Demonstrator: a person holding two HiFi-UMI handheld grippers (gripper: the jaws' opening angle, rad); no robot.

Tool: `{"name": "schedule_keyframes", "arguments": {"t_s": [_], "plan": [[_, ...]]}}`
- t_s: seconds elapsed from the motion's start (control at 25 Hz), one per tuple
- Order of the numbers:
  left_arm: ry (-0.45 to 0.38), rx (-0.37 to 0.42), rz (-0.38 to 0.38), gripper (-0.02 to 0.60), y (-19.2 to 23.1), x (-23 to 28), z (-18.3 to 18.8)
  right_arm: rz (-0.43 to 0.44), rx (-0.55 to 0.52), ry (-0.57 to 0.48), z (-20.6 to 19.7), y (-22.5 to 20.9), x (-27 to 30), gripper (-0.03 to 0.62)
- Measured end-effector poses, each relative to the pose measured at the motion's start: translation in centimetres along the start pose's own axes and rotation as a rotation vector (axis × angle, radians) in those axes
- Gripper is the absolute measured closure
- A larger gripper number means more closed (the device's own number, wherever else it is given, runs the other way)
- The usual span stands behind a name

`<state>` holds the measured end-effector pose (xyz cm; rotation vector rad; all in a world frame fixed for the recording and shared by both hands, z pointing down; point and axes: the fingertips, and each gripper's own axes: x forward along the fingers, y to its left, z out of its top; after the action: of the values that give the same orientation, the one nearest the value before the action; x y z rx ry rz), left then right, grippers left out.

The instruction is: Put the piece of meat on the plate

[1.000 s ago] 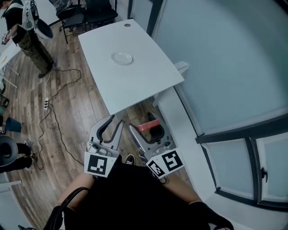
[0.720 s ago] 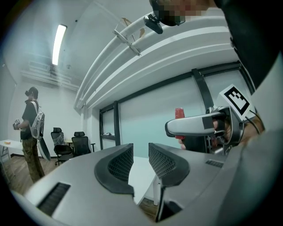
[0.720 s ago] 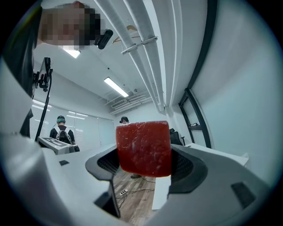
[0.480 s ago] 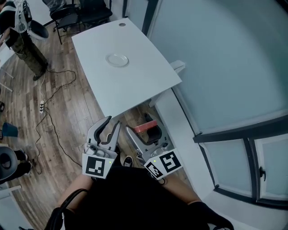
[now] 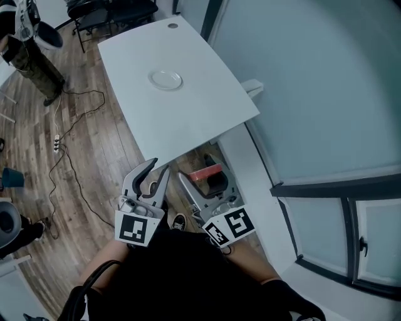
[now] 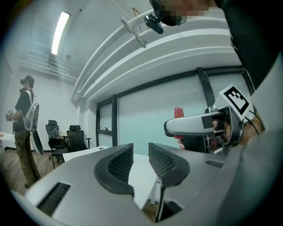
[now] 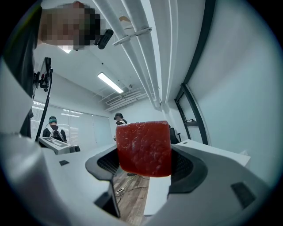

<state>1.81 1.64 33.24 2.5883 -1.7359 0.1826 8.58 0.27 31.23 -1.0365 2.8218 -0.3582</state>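
Note:
A clear round plate (image 5: 166, 79) rests on the white table (image 5: 188, 119), far ahead of both grippers. My right gripper (image 5: 204, 177) is shut on a red block of meat (image 5: 205, 173), held over the floor short of the table's near edge. In the right gripper view the meat (image 7: 143, 148) fills the space between the jaws. My left gripper (image 5: 157, 170) is beside it on the left, its jaws a little apart and holding nothing (image 6: 140, 160). The left gripper view also shows the right gripper (image 6: 194, 126) with the meat (image 6: 178, 112).
A white ledge (image 5: 254, 172) runs along the glass wall on the right. A cable (image 5: 69, 157) and a power strip lie on the wood floor at left. A person (image 5: 28, 44) and black chairs (image 5: 106, 12) are beyond the table.
The head view has shifted slightly, so the table sits a little differently in frame. Both grippers keep their pose, and the meat stays in the right one.

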Motion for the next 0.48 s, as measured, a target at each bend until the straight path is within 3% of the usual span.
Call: {"name": "schedule_keyframes", "arguments": {"t_s": [0.48], "plan": [[-0.005, -0.017, -0.015, 0.471, 4.8, 4.7, 0.2, -0.004, -0.006, 0.034, 0.3, -2.4, 6.6, 0.281]]}}
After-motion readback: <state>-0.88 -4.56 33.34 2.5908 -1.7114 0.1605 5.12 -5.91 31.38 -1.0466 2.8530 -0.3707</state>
